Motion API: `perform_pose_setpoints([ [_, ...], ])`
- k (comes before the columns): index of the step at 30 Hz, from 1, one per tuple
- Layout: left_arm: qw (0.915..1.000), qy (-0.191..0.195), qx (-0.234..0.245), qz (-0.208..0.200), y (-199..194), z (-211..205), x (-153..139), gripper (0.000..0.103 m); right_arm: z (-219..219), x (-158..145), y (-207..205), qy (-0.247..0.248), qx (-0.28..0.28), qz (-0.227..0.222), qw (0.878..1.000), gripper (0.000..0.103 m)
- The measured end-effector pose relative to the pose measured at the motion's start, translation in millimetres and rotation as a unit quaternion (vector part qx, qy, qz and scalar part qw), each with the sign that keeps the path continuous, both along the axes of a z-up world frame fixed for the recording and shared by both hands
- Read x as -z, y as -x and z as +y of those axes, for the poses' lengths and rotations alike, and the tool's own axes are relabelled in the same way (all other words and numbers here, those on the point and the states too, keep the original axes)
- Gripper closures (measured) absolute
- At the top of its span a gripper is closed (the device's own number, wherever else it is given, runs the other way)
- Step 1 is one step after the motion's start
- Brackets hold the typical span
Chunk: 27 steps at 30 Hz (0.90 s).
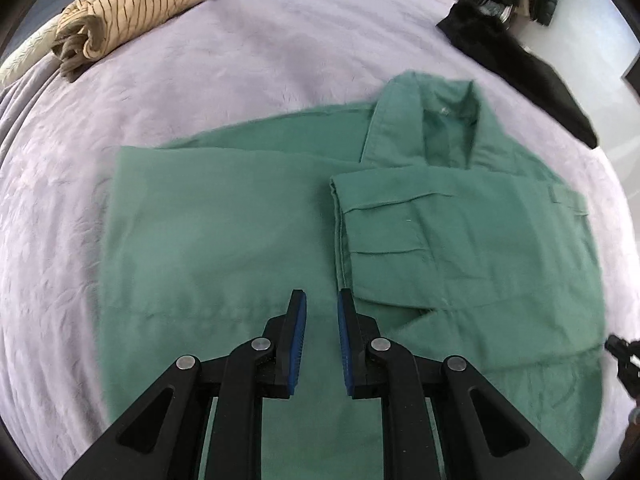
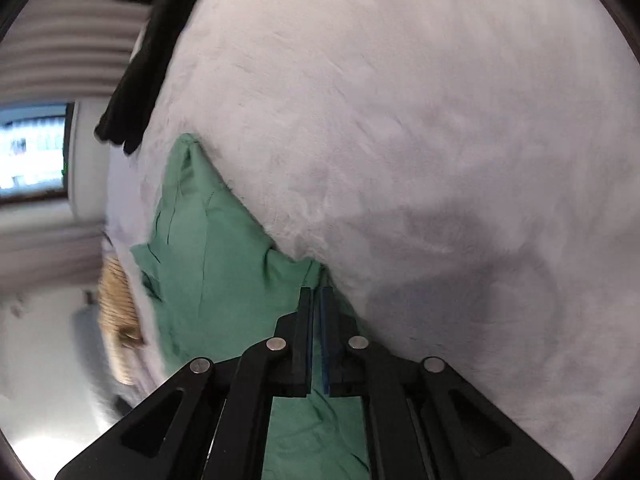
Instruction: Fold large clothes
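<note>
A large green collared shirt [image 1: 240, 216] lies on the pale lilac bed cover [image 1: 240, 60], collar [image 1: 448, 120] at the far right and one sleeve [image 1: 460, 240] folded across its front. My left gripper [image 1: 322, 300] is open and empty, hovering over the shirt's middle next to the folded sleeve's cuff. In the right wrist view the shirt [image 2: 216, 240] lies along the bed cover [image 2: 400, 120]. My right gripper [image 2: 317, 292] is nearly closed, and a green edge of the shirt runs up between its pads.
A rolled cream striped garment [image 1: 132, 12] lies at the bed's far left, also in the right wrist view [image 2: 116, 308]. A black garment [image 1: 520, 64] lies at the far right edge, and in the right wrist view [image 2: 140, 64]. A window [image 2: 32, 152] is at left.
</note>
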<state>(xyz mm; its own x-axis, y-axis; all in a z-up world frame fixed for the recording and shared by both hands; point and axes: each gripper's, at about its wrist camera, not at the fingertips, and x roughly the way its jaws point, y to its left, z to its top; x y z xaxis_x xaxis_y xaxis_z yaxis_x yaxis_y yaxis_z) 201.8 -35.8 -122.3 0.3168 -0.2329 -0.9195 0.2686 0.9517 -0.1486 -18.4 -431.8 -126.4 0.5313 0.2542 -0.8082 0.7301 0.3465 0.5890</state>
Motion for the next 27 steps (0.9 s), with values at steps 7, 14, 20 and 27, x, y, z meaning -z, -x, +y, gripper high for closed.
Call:
perform_pose_setpoints([
  [7, 0.9986, 0.021, 0.048, 0.007, 22.3, -24.1, 1.7, 0.086, 37.8, -20.5, -65.6, 0.114, -0.162, -0.008, 0.98, 0.096],
  [14, 0.9996, -0.008, 0.023, 0.014, 23.5, -18.4, 30.0, 0.061, 32.7, 22.0, -70.4, 0.11, -0.189, 0.03, 0.975, 0.103],
  [20, 0.9987, -0.046, 0.017, 0.011, 31.0, -4.9, 19.9, 0.061, 22.2, 5.3, -49.2, 0.117, -0.182, 0.043, 0.975, 0.099],
  [27, 0.9971, -0.074, -0.008, 0.014, 58.1, 6.9, -1.1, 0.045, 43.2, -13.2, -47.6, 0.122, -0.211, 0.053, 0.968, 0.099],
])
